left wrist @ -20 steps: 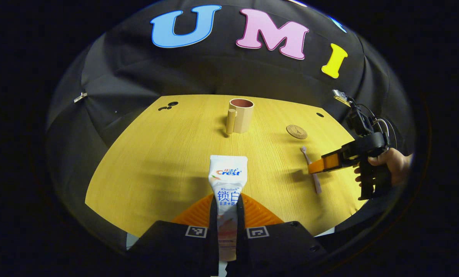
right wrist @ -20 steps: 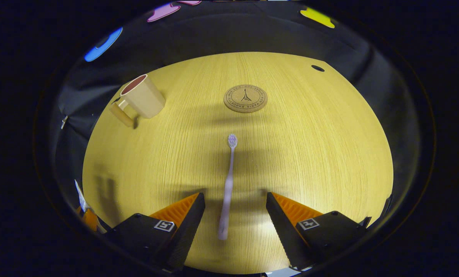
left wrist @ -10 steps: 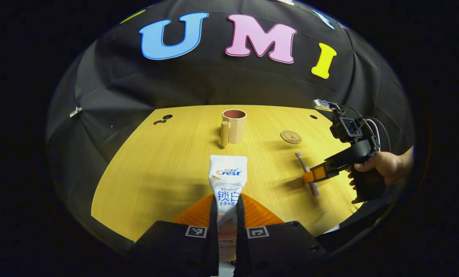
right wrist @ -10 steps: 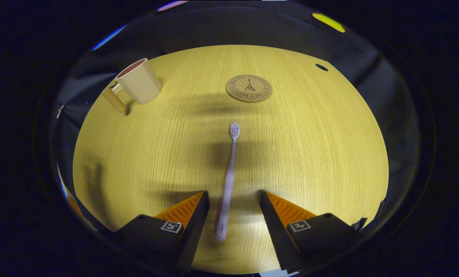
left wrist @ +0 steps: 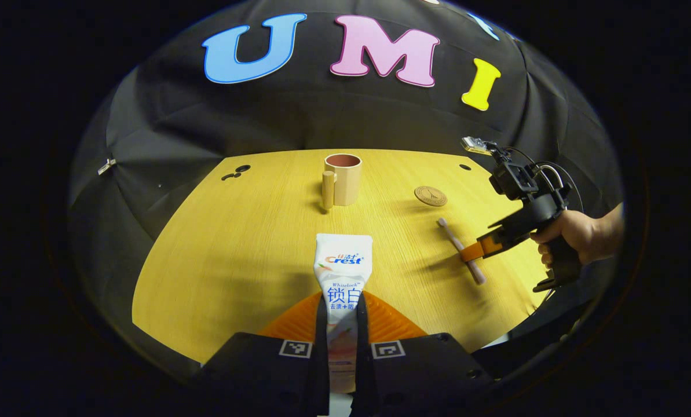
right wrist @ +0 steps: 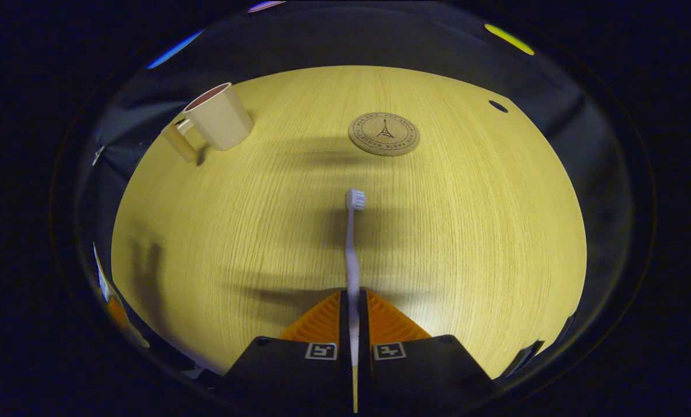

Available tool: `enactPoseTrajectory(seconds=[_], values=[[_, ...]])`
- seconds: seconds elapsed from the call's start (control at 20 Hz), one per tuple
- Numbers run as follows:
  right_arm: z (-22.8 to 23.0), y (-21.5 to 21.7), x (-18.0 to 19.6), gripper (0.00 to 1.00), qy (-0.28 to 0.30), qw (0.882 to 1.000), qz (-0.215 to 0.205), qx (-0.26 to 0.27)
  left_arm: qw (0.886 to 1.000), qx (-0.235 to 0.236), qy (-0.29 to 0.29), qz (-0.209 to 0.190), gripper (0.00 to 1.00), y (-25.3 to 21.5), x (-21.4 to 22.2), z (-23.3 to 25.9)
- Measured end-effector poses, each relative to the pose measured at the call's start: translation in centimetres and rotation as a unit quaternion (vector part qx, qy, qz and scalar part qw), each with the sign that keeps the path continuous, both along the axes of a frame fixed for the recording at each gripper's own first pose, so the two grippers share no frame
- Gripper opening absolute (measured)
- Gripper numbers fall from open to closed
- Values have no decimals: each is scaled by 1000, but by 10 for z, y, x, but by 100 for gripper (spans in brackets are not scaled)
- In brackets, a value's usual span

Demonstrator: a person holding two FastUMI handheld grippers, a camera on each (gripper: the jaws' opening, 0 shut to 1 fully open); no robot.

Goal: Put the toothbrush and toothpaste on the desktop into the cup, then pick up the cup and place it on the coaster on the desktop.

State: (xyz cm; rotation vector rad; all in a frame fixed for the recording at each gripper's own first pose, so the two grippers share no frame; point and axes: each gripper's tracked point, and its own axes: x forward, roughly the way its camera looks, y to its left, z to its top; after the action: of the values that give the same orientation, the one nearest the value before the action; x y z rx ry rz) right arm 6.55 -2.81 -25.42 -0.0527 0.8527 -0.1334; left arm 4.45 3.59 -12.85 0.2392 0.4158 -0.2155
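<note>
- We see the yellow wood-grain desktop (left wrist: 247,243) spreading under everything, and we take the cup as our landmark.
- The beige plastic cup with a reddish inside and a stubby side handle (left wrist: 341,180) stands upright toward the far edge of the desktop; in the right gripper view the cup (right wrist: 220,117) sits far off to the left.
- The left gripper (left wrist: 342,324) has its two fingers pressed together on the white toothpaste tube with printed lettering (left wrist: 342,272) — the tube sticks out forward, pointing roughly toward the cup and well short of it.
- The right gripper (right wrist: 354,324) is closed down to a narrow slit on the pale lilac toothbrush with white bristles (right wrist: 352,243), pinching the handle; the brush head points away from the fingers, to the right of the cup.
- In the left gripper view, a hand (left wrist: 571,234) holds that right gripper (left wrist: 474,251) across the toothbrush (left wrist: 460,249), right of the cup and nearer us.
- The round brown cork coaster with a tower print (right wrist: 384,134) lies flat to the right of the cup — just beyond the brush head, not touching it.
</note>
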Motion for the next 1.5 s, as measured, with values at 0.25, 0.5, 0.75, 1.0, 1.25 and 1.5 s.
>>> enactPoseTrajectory(seconds=[0.25,0.5,0.75,1.0,1.25,1.5], values=[[-1,5,-14,6,1,999,33,3,1000,-9,-2,3,23,2,5,4],[28,-5,-28,6,-39,998,0,48,998,-50,-24,5,23,2,22,44],[51,-16,-43,6,-70,990,-38,113,994,-86,-70,-20,27,-10,57,111],[64,-19,-52,6,-93,986,-42,129,986,-95,-115,-71,23,-34,105,168],[84,-17,-49,6,-119,977,-62,168,968,-103,-166,-155,23,-72,157,208],[108,-18,-44,6,-122,975,-60,178,960,-110,-180,-184,23,-103,214,216]])
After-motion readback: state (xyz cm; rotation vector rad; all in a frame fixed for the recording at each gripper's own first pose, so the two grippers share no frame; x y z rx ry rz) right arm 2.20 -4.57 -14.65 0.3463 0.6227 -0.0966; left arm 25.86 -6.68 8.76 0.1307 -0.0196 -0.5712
